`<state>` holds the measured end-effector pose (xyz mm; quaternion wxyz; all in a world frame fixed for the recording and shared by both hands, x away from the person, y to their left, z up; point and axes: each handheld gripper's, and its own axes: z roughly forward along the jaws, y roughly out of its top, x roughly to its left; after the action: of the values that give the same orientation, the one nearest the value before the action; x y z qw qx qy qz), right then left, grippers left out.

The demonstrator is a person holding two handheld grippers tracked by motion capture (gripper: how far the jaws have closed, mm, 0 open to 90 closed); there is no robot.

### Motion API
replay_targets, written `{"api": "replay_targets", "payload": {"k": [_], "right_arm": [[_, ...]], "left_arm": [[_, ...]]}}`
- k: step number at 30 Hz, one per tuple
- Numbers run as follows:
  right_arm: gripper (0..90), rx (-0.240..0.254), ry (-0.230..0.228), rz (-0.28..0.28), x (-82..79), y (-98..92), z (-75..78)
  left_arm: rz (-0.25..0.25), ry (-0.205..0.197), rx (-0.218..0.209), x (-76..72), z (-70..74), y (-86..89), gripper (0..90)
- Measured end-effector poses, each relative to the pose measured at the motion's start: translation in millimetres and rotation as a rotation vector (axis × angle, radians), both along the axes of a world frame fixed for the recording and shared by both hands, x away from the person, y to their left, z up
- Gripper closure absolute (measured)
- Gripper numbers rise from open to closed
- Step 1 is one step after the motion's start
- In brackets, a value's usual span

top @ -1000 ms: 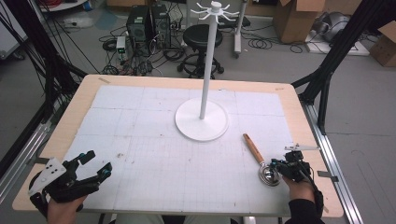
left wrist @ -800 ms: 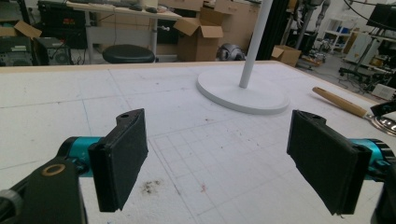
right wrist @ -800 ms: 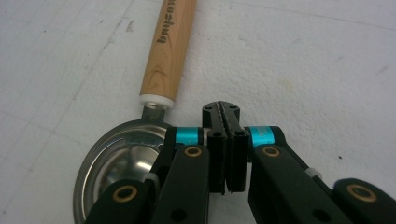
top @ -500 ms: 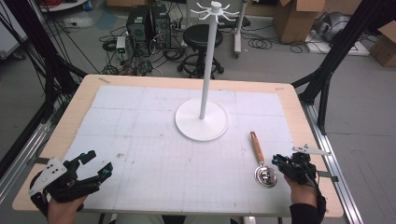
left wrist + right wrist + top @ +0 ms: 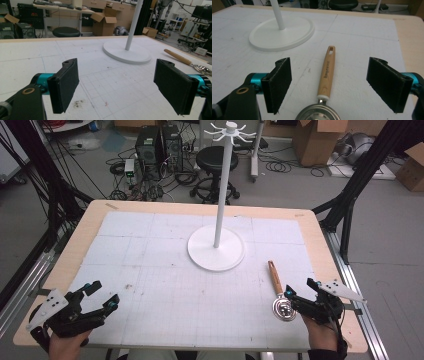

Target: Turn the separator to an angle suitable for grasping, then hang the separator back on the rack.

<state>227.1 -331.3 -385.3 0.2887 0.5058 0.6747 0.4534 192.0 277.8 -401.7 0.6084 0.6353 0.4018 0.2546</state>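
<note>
Obstacles on the wooden bench (image 5: 320, 227) with its white gridded mat: a white hook stand with round disc base (image 5: 216, 249) and tall thin pole, set centrally toward the far edge; and a wooden-handled metal strainer spoon (image 5: 278, 287) lying flat near the right edge, just beside the right gripper (image 5: 298, 293), whose jaws have just opened with nothing pressed between them. Free room: the mat's whole left half and near-edge middle, between stand base and left gripper (image 5: 102, 295), lies bare.

White stand with round flat base and tall slim pole topped by radiating hooks (image 5: 216, 247), centred on the white gridded mat over the pale wooden surface (image 5: 320, 240); black round stool (image 5: 215, 157), cardboard boxes (image 5: 315, 140) behind.
</note>
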Motion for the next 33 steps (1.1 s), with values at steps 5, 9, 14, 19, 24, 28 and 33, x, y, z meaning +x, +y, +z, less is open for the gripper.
{"api": "replay_targets", "payload": {"k": [5,9,14,19,24,28,33], "right_arm": [[18.6,0.020,-0.006,0.002,1.7,2.2,0.6],[18.7,0.006,-0.009,0.005,1.1,2.1,0.1],[18.7,0.024,-0.005,0.001,-0.6,-0.4,0.0],[18.4,0.028,-0.008,-0.012,3.0,-0.6,0.5],[18.4,0.012,0.031,0.004,13.7,4.3,-3.1],[18.5,-0.012,0.077,0.004,28.6,8.6,-8.6],[18.6,-0.036,0.127,0.000,55.3,16.3,-17.0]], "left_arm": [[0.003,0.003,-0.001,-0.8,-0.4,0.7,20.5],[0.003,0.000,0.001,-1.6,-0.1,0.1,20.5],[0.003,0.002,0.004,0.0,-0.8,-0.6,20.5],[0.001,0.003,0.003,1.2,-0.9,0.2,20.5],[0.002,0.006,-0.001,0.5,-1.1,1.4,20.5],[0.001,0.011,-0.002,1.3,-2.1,3.2,20.5],[0.003,0.010,-0.002,0.3,-2.0,4.5,20.4]]}}
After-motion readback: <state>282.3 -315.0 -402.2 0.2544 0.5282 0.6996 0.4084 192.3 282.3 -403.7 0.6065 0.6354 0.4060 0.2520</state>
